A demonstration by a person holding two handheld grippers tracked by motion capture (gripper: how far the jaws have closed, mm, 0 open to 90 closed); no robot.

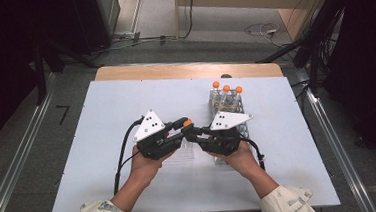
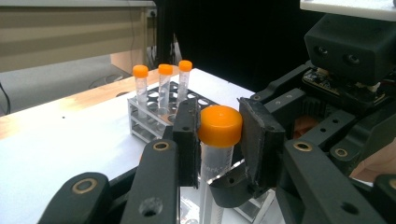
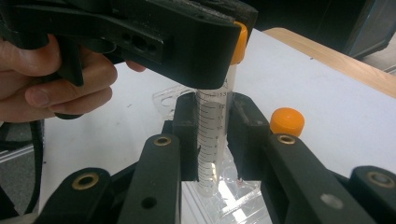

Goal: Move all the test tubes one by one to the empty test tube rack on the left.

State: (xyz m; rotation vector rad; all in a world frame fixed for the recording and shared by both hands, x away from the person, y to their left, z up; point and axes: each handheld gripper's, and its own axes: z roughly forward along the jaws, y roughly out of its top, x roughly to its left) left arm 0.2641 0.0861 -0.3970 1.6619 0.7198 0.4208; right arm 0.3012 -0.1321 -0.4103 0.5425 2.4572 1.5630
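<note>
Orange cap (image 2: pixel 220 125) — left claw (image 2: pixel 219 140) level, clamped.

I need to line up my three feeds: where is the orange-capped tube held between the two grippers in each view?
High view: the held tube is at centre, between the left gripper and right gripper.
Left gripper view: lower centre, its orange cap pinched between the pads.
Right gripper view: centre, its clear graduated body clamped between the jaws.
Shared landmark: the tube rack on the white table.
</note>
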